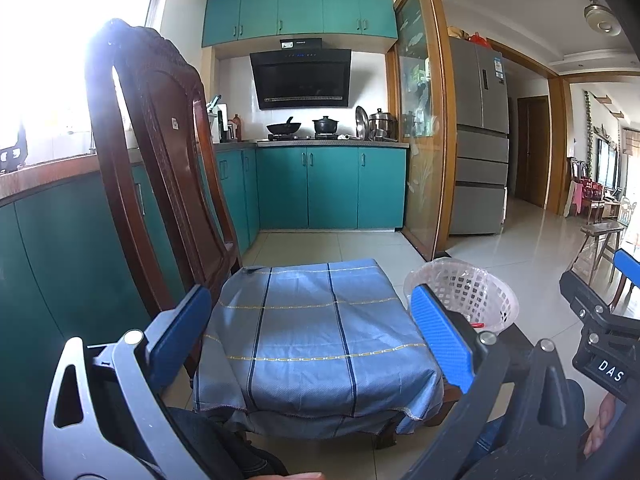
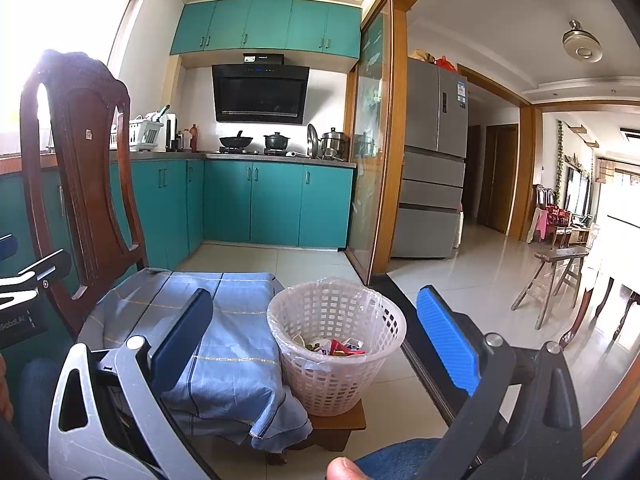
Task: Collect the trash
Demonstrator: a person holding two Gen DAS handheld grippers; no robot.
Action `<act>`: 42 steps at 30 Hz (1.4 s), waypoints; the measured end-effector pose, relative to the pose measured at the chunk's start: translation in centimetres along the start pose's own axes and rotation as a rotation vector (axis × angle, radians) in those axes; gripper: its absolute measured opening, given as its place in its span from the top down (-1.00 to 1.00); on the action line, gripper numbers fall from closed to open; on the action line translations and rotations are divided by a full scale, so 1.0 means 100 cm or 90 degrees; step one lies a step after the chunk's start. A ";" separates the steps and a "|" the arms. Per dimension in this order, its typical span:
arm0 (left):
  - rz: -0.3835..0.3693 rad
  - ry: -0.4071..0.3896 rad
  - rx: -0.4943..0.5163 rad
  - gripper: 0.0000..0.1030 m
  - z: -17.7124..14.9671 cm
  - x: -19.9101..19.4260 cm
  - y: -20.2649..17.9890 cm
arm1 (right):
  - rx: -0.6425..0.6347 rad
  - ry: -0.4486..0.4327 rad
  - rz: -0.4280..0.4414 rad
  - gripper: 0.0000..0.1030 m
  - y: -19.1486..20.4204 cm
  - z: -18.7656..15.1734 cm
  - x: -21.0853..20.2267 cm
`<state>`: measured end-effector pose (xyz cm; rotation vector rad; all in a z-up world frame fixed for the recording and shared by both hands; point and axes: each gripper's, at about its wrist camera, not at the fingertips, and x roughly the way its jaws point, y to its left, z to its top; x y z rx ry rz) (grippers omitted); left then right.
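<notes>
A white lattice waste basket [image 2: 338,344] with a clear liner stands on a low wooden stool, right of a chair seat covered by a blue checked cloth [image 1: 312,344]. Colourful wrappers and scraps [image 2: 338,347] lie inside it. The basket also shows in the left wrist view [image 1: 472,292]. My left gripper [image 1: 312,340] is open and empty above the bare cloth. My right gripper [image 2: 320,336] is open and empty, held above and in front of the basket. The right gripper shows at the edge of the left wrist view [image 1: 600,316].
The wooden chair back [image 1: 160,152] rises at the left. Teal kitchen cabinets [image 1: 332,188] and a stove with pots stand behind. A glass sliding door [image 2: 368,152], a fridge [image 2: 434,160] and a wooden bench [image 2: 556,276] are at the right. The floor is pale tile.
</notes>
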<state>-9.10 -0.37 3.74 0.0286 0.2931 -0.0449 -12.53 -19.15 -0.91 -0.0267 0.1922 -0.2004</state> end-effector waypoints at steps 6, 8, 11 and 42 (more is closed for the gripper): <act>-0.002 -0.001 0.001 -0.94 -0.001 -0.002 0.000 | -0.002 -0.002 -0.001 -0.93 0.000 0.001 -0.001; -0.002 -0.001 0.001 -0.94 -0.001 -0.002 0.000 | -0.002 -0.001 -0.001 -0.93 0.000 0.001 -0.001; -0.002 -0.002 0.002 -0.94 -0.001 -0.002 0.000 | -0.002 -0.001 -0.002 -0.93 0.000 0.001 -0.001; 0.003 0.105 -0.001 -0.94 -0.024 0.073 0.007 | 0.002 -0.030 0.130 -0.93 0.015 0.004 -0.007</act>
